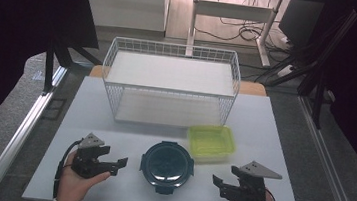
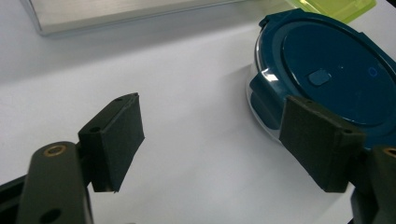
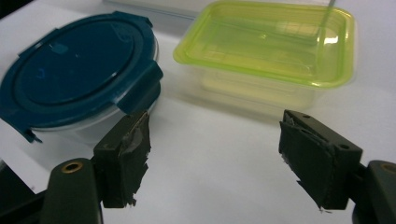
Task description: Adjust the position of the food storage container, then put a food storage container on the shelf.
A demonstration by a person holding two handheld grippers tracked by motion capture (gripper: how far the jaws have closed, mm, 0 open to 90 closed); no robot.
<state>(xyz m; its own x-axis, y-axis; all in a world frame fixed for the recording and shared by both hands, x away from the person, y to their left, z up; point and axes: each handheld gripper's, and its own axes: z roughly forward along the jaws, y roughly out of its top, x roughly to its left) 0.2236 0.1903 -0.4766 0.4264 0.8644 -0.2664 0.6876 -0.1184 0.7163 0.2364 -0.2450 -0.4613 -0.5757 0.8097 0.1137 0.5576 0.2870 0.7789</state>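
Table (image 1: 82,181): white top with a metal rail beyond its left edge and another beyond its right; the near half has bare surface left of the left gripper, right of the right gripper, and in a strip in front of the basket.
Wire basket (image 1: 171,82): white, open-topped, at the far middle of the table; its near wall stands just behind the two containers.
Round container (image 1: 166,165): clear bowl under a dark blue clip lid, at the near middle of the table between the two grippers, apart from both, its far right edge close to the green tub.
Green tub (image 1: 211,141): yellow-green, rectangular, lidless, just right of and behind the round container, near the basket's front right corner.
Left gripper (image 1: 120,166): held low at the near left, pointing at the round container; jaws spread wide with bare table between them.
Right gripper (image 1: 216,182): held low at the near right, pointing left toward the containers; jaws spread wide, gripping nothing.
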